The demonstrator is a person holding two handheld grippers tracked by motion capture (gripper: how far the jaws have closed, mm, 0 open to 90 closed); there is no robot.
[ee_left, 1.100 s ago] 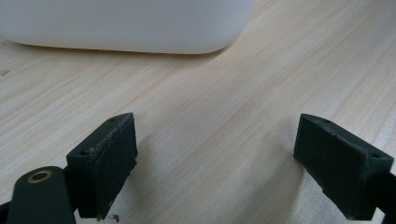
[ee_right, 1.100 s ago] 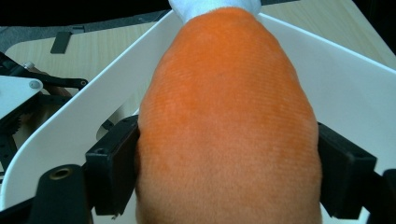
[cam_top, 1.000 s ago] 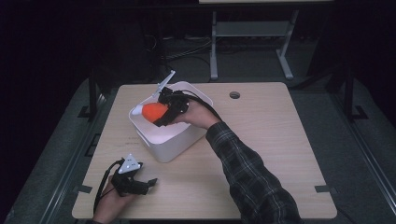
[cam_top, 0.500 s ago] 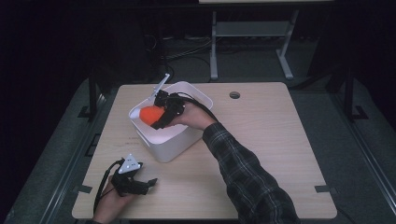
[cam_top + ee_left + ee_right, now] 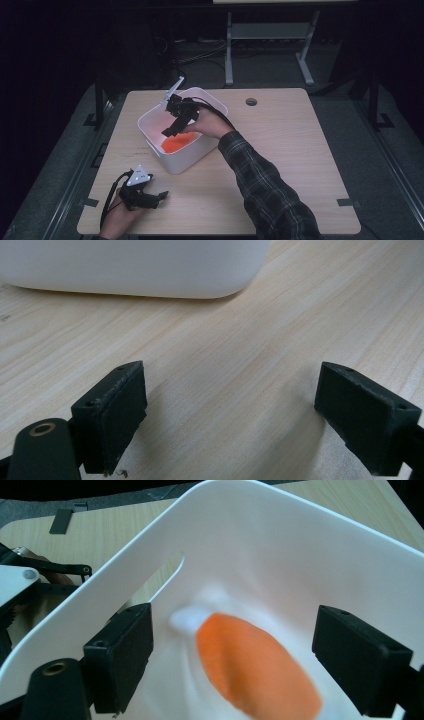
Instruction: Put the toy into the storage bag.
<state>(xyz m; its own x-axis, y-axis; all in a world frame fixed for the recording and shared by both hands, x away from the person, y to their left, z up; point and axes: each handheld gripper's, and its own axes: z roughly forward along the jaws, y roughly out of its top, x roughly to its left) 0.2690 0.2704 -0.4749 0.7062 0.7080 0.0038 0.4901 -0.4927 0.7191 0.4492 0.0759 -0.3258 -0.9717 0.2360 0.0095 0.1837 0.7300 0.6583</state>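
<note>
An orange rounded object [image 5: 175, 144] lies inside the white bin [image 5: 186, 161] at the table's left middle. In the right gripper view it is a blurred orange shape [image 5: 255, 670] on the bin's white floor [image 5: 280, 550]. My right gripper [image 5: 169, 131] hangs over the bin and points down into it. Its jaws have just been opening and touch nothing; the orange object sits loose below them [image 5: 235, 630]. My left gripper [image 5: 159, 196] rests on the wood near the front left edge, open and empty [image 5: 230, 410], facing the bin's outer wall [image 5: 135, 265].
The wooden table [image 5: 290, 150] has a round cable hole [image 5: 251, 101] at the back. A metal stand [image 5: 270, 35] is on the dark floor behind it. The person's plaid sleeve [image 5: 265, 190] crosses the table's middle from the front edge.
The orange object was in the right gripper's jaws above the bin; now it is let go and lies lower inside the bin. The left gripper has stayed put.
</note>
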